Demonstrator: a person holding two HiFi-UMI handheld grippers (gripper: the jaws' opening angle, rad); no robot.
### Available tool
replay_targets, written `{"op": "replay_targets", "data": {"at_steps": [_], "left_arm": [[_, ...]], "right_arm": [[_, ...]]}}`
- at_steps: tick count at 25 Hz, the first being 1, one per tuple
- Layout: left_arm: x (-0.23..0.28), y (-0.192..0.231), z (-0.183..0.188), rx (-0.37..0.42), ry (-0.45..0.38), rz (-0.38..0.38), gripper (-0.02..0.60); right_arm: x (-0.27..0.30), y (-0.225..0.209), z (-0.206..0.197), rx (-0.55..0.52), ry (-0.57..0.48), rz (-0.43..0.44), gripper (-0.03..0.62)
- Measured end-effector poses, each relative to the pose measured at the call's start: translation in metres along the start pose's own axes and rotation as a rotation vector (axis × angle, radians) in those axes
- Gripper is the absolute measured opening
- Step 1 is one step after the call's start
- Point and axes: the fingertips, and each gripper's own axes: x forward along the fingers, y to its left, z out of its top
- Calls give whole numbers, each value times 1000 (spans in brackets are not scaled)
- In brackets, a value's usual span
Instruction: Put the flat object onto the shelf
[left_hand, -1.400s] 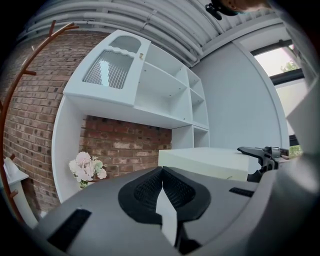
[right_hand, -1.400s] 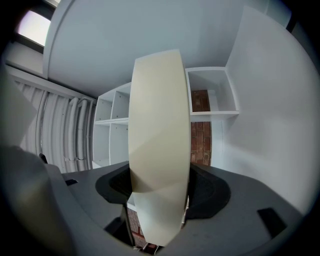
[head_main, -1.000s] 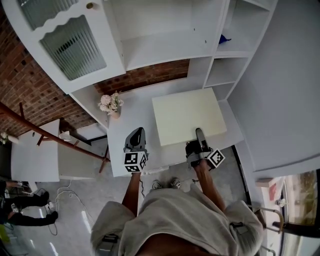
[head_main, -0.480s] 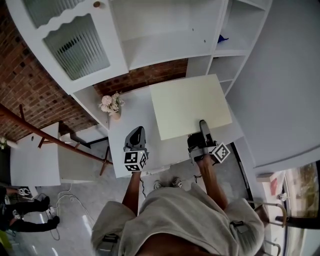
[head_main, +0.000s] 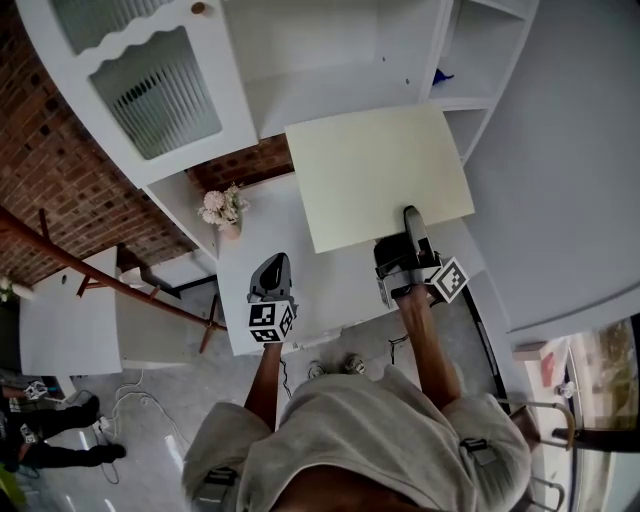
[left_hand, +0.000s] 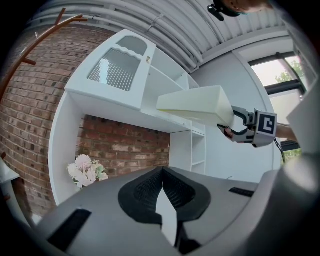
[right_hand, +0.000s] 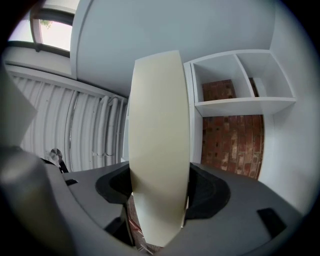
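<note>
Moved: since the earlier head view the flat object (head_main: 378, 175) has come up off the table (head_main: 270, 225) with the right gripper (head_main: 410, 222). It covered the table's right half then and now overlaps the front edge of the open shelf (head_main: 330, 95) above it. The left gripper has stayed where it was.
Flat object: a pale cream panel (left_hand: 195, 105), clear of the table and above its right rear part. It is held by its near edge, with the far edge up by the shelf board. It is not resting on the shelf.
Right gripper: its jaws stand wide and are clamped on the panel (right_hand: 159, 145), which rises edge-on between the two black pads. The marker cube shows behind the jaws in the left gripper view (left_hand: 235, 125).
Left gripper: it hovers at the table's front left edge (head_main: 272, 275). Its jaws are drawn together with nothing between them (left_hand: 162, 192).
Flowers: a small pale bunch (head_main: 220, 207) stands at the table's back left corner, well apart from both grippers.
Brick wall: it shows behind the table, under the shelf (left_hand: 125, 147).
</note>
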Motion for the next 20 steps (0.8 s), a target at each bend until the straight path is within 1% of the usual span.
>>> {"op": "replay_targets", "data": {"at_steps": [7, 11, 15, 20], "left_arm": [[-6, 5, -5, -10, 8, 16, 15], [-9, 11, -6, -14, 11, 31, 15], [-10, 16, -7, -14, 12, 44, 15], [-8, 21, -7, -13, 12, 54, 15]], "right_arm": [[45, 19, 2, -23, 14, 81, 301], [63, 24, 2, -27, 21, 108, 302], [76, 18, -2, -23, 37, 106, 302], [89, -3, -5, -2, 39, 71, 302]]}}
